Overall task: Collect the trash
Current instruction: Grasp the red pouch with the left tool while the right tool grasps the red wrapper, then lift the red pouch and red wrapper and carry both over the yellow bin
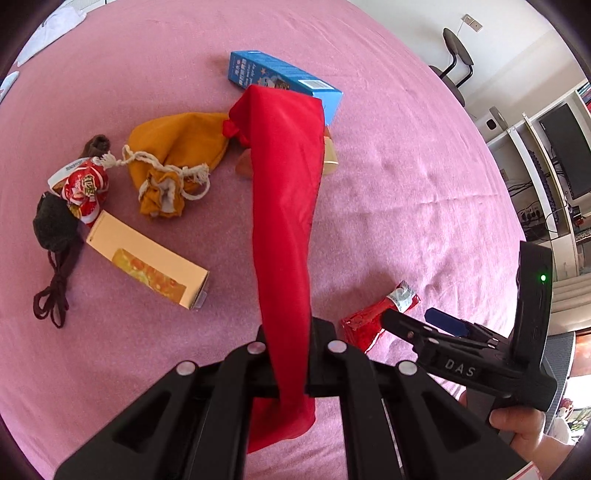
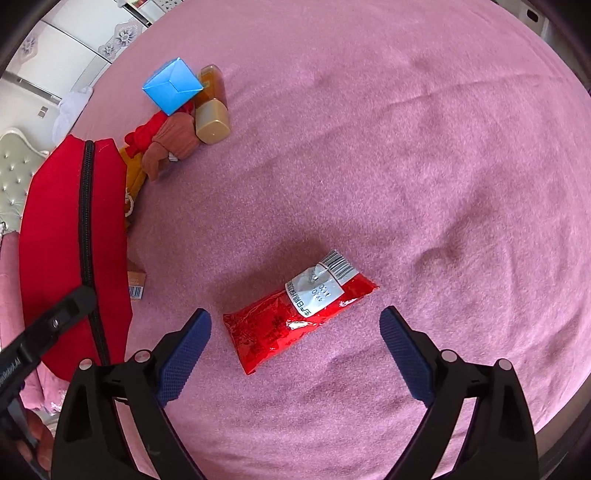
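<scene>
My left gripper is shut on a red fabric bag that hangs from it; the bag also shows in the right wrist view with a black zipper. A red foil snack packet lies on the pink bed cover, and it shows in the left wrist view too. My right gripper is open, its blue pads on either side of the packet's near end, just above it. A blue box, a yellow box and a red-white wrapper lie further off.
A mustard drawstring pouch, a dark pouch with cord and a brown bottle lie on the cover. White cloth is at the far left edge. A chair and a desk with monitor stand beyond the bed.
</scene>
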A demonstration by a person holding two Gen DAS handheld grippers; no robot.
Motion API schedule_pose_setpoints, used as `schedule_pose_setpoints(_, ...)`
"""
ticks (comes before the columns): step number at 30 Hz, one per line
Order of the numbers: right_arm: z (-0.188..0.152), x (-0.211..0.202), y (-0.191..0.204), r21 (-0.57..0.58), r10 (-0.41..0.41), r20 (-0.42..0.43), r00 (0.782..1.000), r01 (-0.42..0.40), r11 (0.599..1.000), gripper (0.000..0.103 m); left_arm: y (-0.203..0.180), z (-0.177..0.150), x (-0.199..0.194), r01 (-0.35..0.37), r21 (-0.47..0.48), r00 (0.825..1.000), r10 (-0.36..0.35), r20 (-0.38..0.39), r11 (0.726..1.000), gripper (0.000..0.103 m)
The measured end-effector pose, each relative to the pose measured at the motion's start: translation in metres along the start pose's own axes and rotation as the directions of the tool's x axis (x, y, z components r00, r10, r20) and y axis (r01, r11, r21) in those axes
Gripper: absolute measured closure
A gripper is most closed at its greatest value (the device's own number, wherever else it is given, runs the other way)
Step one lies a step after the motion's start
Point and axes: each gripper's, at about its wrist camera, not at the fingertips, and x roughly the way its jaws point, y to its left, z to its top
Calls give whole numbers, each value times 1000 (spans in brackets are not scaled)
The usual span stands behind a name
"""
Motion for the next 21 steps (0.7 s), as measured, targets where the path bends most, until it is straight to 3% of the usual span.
schedule_pose_setpoints(5, -2, 18, 3, 11, -11, -56, 998, 11, 1000, 60, -3, -17, 16, -26, 8, 999, 26, -38, 1000, 99)
schedule_pose_setpoints(8, -3, 10, 9, -42, 11, -25, 1000, -12, 999, 73, -2, -26, 20, -33, 23, 998, 35, -60, 999, 99)
schedule_pose_setpoints(11, -9, -5, 14, -124, 21, -7, 1000, -21, 992, 81, -3, -37, 16, -24, 31, 997, 26, -72, 999, 99)
schedule_pose_setpoints(16, -31, -40, 21, -234, 3, 34, 999, 5, 972, 82, -7, -58, 1, -16, 68, 996, 22, -86, 998, 99)
schedule_pose_setpoints(21, -57, -71, 19, -257, 6, 67, 998, 11, 966, 82, -28, -81, -12, 17, 149, 995, -1, -102, 989, 99)
